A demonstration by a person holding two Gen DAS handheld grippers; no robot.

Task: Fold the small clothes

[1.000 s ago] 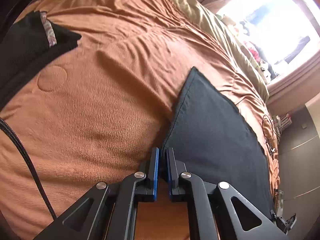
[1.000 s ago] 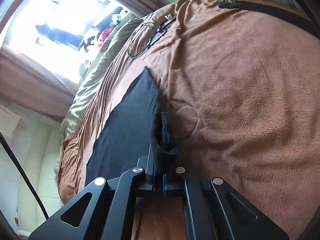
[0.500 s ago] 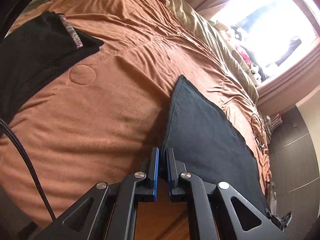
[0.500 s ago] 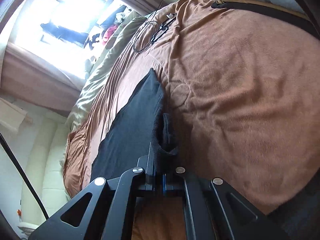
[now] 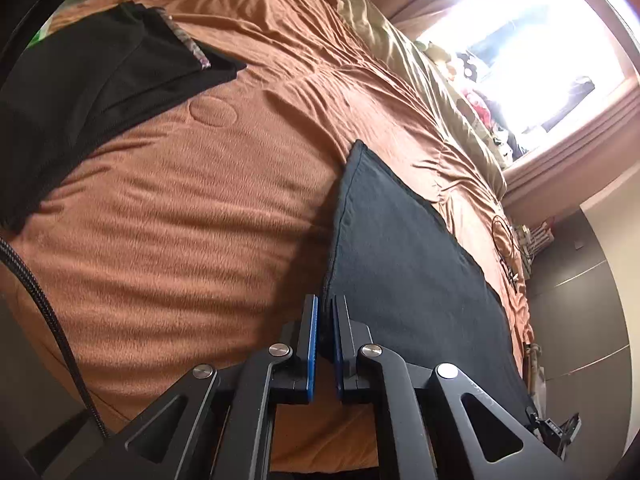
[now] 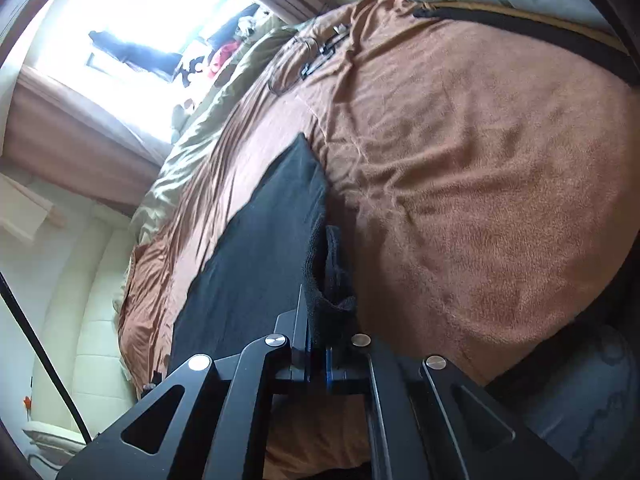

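Dark cloth [image 5: 404, 280] – pinched by left gripper [image 5: 326, 320] and right gripper [image 6: 320, 320] – unlabelled.

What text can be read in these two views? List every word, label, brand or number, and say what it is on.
None can be read.
The patterned band on the black garment: a print, no letters made out.
Items on the window sill: too blurred and overexposed to read.
The dark cloth and brown blanket: no text.

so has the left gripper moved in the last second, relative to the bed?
Yes. In the left wrist view the folded black clothes and the round stitch mark on the brown blanket shifted right and down, so the left gripper swung left or away.
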